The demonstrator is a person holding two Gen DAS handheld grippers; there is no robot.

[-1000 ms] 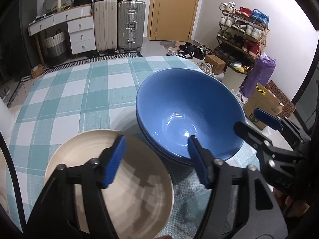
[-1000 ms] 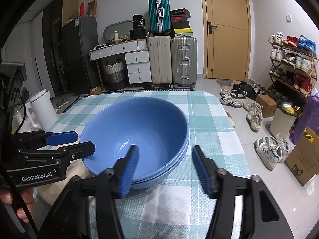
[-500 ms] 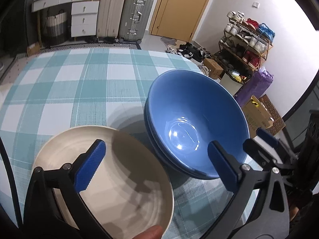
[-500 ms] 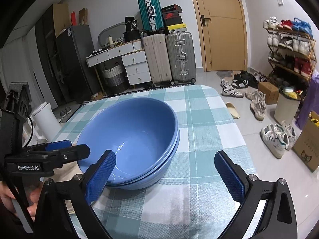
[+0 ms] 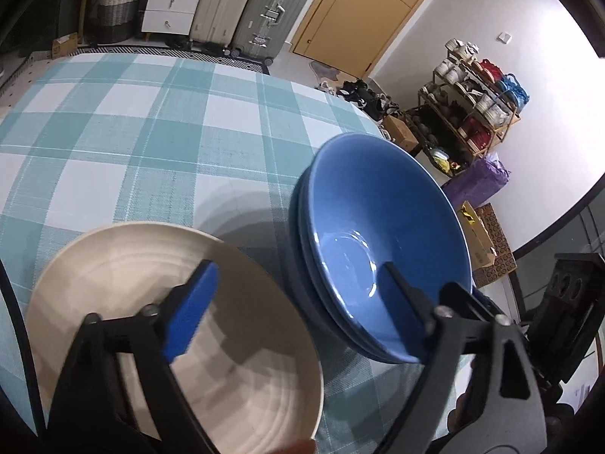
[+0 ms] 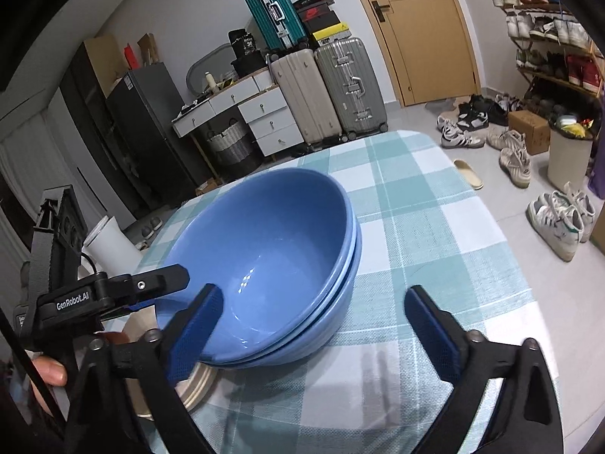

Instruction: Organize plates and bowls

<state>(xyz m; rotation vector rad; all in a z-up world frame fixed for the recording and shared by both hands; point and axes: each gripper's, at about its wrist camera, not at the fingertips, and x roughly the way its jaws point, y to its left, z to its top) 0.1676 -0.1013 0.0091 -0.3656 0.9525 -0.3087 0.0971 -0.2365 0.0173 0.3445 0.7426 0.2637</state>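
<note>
Two blue bowls (image 5: 382,234) sit nested one inside the other on the desk (image 5: 151,143), which is covered by a teal-and-white checked cloth; in the left wrist view the stack lies at centre right, and in the right wrist view at centre left. Just beside it, at the lower left of the left wrist view, lies a cream plate (image 5: 124,265); the right wrist view shows the bowls' near edge overlapping the plate's rim. The left tongs (image 5: 291,302) stand fairly wide above the gap between plate and bowls, gripping nothing, and their jaws have just been closing. The right tongs (image 6: 314,325) stand likewise wide at the bowls' near rim, also just closing, pads not pressing on it.
</note>
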